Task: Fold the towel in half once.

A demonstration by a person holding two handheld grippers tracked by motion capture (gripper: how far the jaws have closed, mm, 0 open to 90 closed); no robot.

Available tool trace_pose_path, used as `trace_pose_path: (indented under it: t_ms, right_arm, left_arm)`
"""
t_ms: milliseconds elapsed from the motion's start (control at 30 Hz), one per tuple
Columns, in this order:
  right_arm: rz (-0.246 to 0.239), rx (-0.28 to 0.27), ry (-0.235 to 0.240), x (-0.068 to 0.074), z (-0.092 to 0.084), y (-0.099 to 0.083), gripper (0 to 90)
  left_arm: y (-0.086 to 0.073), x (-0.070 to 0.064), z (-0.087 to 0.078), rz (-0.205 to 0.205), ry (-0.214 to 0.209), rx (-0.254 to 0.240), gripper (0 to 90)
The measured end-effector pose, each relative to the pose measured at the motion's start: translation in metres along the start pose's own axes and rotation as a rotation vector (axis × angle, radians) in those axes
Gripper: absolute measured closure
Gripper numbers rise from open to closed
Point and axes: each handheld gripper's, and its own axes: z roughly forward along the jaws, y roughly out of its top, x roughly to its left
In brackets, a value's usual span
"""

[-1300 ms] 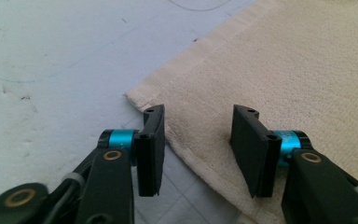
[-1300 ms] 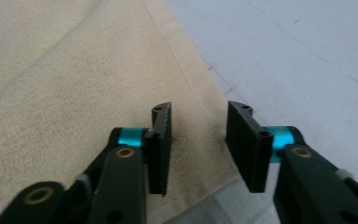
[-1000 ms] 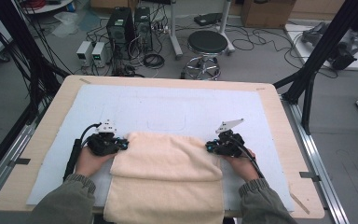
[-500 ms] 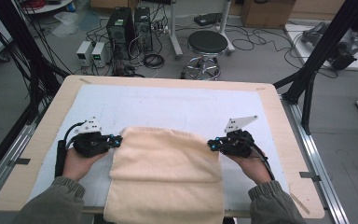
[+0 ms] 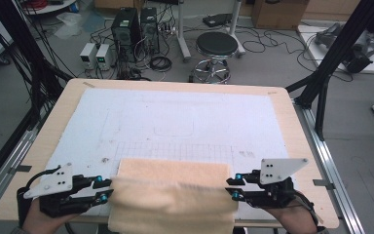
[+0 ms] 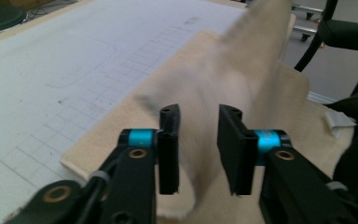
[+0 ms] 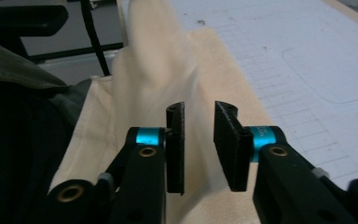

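A beige towel (image 5: 173, 192) lies at the near edge of the white mat (image 5: 175, 117), with a raised fold stretched between my two grippers. At the towel's left end is my left gripper (image 5: 106, 189); its jaws have just been opening. In the left gripper view the left gripper (image 6: 199, 112) has its jaws apart, and the blurred towel (image 6: 242, 70) edge hangs loose between them. My right gripper (image 5: 233, 187) is at the towel's right end and has also just been opening. In the right gripper view the right gripper (image 7: 199, 107) likewise has a gap, with the towel (image 7: 154, 60) slack in it.
The wooden table rim (image 5: 297, 141) frames the mat. Black frame posts (image 5: 338, 53) stand at both sides. Beyond the far edge, on the floor, are a round stool (image 5: 216, 46), computer boxes (image 5: 134, 27) and loose cables. The person's dark sleeve (image 7: 18, 130) lies beside the towel.
Both hands have come toward the near edge and risen, drawing the towel with them. The towel's far edge now lies nearer. Both pairs of jaws have parted.
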Motion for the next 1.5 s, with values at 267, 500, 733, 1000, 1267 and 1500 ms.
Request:
trace_pose_path:
  t_ms: [267,500,733,1000,1267,1500]
  right_arm:
    - [0.075,0.074,-0.091,-0.039,0.030,-0.029,60.7]
    - [0.099,0.136,-0.139,-0.076,0.063,-0.042,53.4]
    - [0.121,0.191,-0.147,-0.092,0.083,-0.049,47.9]
    - [0.166,0.224,-0.131,-0.102,0.094,-0.065,45.2]
    - [0.191,0.246,-0.076,-0.103,0.099,-0.068,58.7]
    - [0.165,0.243,-0.036,-0.102,0.099,-0.065,80.3]
  left_arm:
    - [-0.016,0.030,0.035,-0.039,0.084,0.055,59.0]
    - [-0.025,0.069,0.069,-0.086,0.172,0.096,54.9]
    - [-0.030,0.088,0.090,-0.113,0.178,0.175,48.6]
    - [-0.040,0.100,0.100,-0.155,0.150,0.244,45.0]
    - [-0.043,0.102,0.102,-0.194,0.099,0.248,61.5]
    - [-0.040,0.097,0.102,-0.177,0.091,0.241,80.1]
